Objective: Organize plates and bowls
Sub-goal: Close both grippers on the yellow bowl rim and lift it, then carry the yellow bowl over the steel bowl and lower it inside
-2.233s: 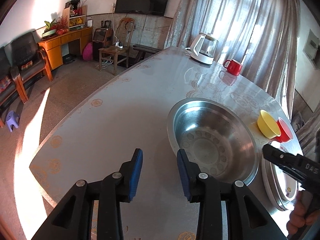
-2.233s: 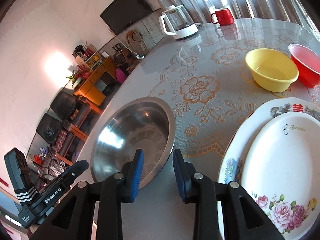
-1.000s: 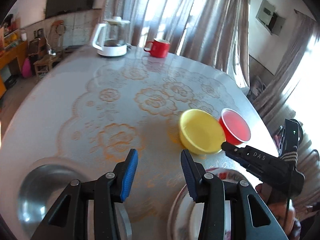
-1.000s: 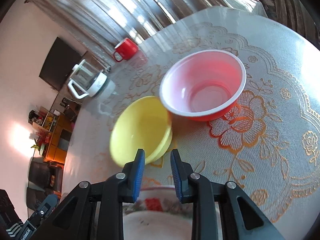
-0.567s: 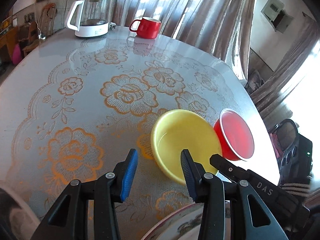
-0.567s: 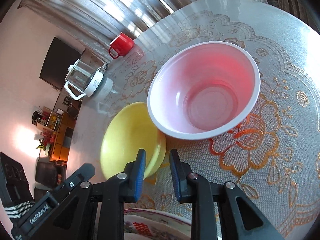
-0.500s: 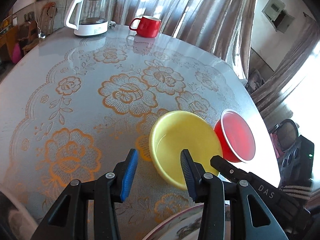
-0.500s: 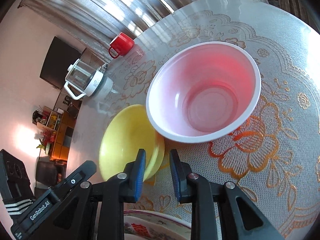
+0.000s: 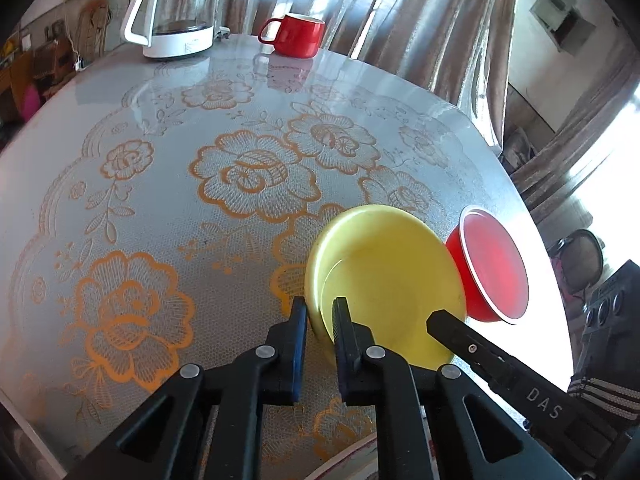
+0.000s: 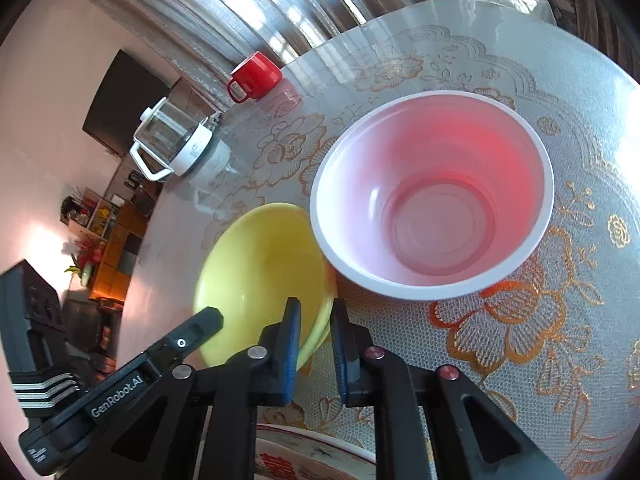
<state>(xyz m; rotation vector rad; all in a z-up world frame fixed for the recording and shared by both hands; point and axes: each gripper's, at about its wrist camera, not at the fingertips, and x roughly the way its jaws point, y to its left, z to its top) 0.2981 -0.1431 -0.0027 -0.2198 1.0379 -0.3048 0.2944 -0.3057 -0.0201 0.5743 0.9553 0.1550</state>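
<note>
A yellow bowl (image 9: 384,280) (image 10: 260,272) stands on the flowered tablecloth, touching a red bowl (image 9: 496,268) with a pale pink inside (image 10: 432,200). My left gripper (image 9: 320,312) straddles the yellow bowl's near-left rim. Its jaws are closing, and the rim sits pinched between the blue pads. My right gripper (image 10: 316,314) is closing on the same bowl's rim at the side next to the red bowl, one finger inside and one outside. In each wrist view the other gripper reaches in over that bowl's edge.
A flowered plate (image 10: 312,460) lies just under the grippers at the near edge. A glass kettle (image 9: 176,12) and a red mug (image 9: 296,34) stand at the far end of the table (image 9: 120,208). The table's edge runs close behind the red bowl.
The left gripper swung from the steel basin to the yellow bowl and came down over its rim. The right gripper edged closer. Both pairs of jaws narrowed onto the rim.
</note>
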